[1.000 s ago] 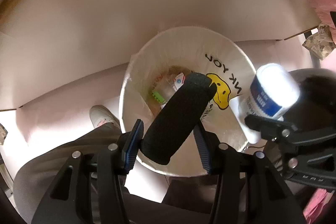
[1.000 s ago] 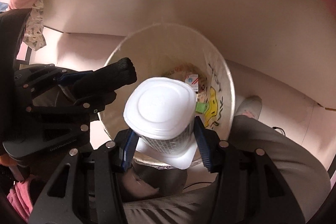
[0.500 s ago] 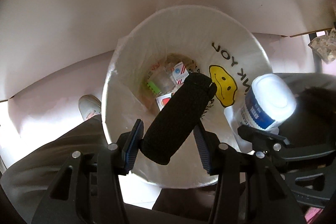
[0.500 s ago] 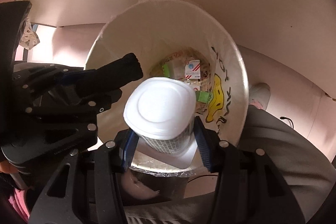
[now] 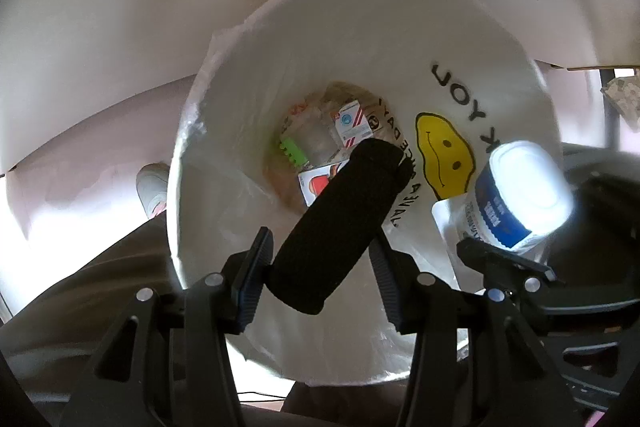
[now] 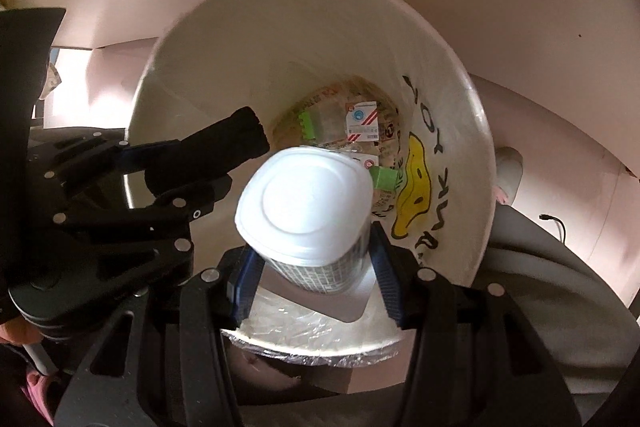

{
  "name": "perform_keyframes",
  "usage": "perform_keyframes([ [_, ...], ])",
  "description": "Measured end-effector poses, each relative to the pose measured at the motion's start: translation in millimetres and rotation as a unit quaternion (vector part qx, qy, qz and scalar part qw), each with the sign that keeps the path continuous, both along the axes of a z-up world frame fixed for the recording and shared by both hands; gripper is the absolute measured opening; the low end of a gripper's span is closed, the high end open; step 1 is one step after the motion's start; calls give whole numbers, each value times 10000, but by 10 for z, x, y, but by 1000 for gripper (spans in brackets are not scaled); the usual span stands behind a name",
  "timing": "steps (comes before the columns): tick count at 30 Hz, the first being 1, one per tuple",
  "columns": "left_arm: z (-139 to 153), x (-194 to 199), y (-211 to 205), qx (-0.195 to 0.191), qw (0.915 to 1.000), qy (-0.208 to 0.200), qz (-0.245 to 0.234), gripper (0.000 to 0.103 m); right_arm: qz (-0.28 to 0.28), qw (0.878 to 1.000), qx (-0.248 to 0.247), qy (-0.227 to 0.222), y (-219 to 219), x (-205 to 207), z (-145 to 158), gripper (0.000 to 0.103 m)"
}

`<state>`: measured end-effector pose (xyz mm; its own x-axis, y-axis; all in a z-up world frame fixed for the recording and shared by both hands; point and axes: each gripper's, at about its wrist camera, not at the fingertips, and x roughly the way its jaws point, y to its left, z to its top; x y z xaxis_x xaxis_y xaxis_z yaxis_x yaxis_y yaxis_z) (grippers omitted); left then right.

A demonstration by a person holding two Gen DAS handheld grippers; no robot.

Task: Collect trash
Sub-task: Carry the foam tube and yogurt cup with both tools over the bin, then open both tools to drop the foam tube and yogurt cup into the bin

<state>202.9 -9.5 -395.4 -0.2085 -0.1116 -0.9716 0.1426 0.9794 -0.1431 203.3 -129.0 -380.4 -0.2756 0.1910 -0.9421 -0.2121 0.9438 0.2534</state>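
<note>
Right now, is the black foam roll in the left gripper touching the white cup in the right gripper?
Apart. The left wrist view shows bag liner between the black foam roll and the white cup; the right wrist view shows that gap too.

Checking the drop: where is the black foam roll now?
Clamped in the left gripper, the black foam roll hangs over the open trash bag, beside the white cup.
</note>
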Motion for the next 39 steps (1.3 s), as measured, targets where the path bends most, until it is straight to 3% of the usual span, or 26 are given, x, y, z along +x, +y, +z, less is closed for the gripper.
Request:
perform_keyframes([
  [11,-200,18,-8,78,9996,278,63,52,-20,9996,-189,187,8,27,-210,52],
  [20,-214,20,-52,231,9995,212,-67,52,-26,9990,-309,309,-10,48,-340,53],
  [39,-134,48,-41,467,9987,45,-177,63,-5,9980,-568,286,-5,45,-335,55],
])
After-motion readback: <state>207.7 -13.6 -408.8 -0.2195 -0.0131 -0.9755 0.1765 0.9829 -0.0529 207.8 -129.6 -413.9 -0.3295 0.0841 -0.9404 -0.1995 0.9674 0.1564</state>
